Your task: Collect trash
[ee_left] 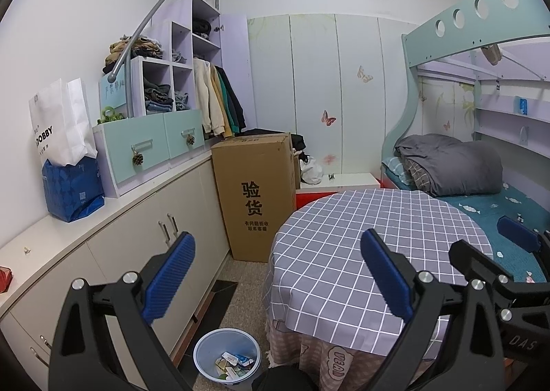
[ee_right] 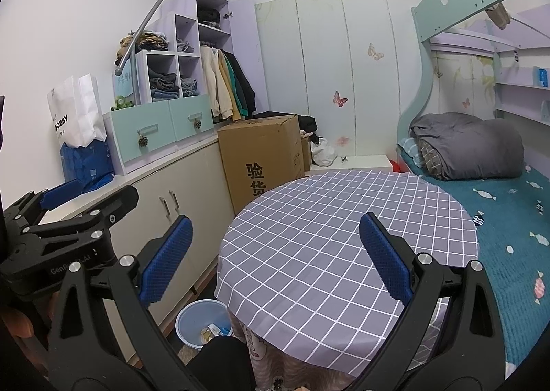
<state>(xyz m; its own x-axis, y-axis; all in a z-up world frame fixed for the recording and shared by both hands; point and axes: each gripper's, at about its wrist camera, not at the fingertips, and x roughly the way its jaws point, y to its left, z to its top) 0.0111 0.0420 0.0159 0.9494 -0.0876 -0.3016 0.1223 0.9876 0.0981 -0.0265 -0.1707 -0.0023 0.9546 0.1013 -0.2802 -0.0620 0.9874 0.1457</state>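
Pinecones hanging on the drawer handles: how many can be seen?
2. One pinecone hangs from the left mint drawer, the other pinecone from the right mint drawer. None appears hidden.

Cardboard box (ee_left: 254, 195), checked tablecloth (ee_left: 361, 239), grey duvet (ee_left: 450, 164), paper bag (ee_left: 62, 126)
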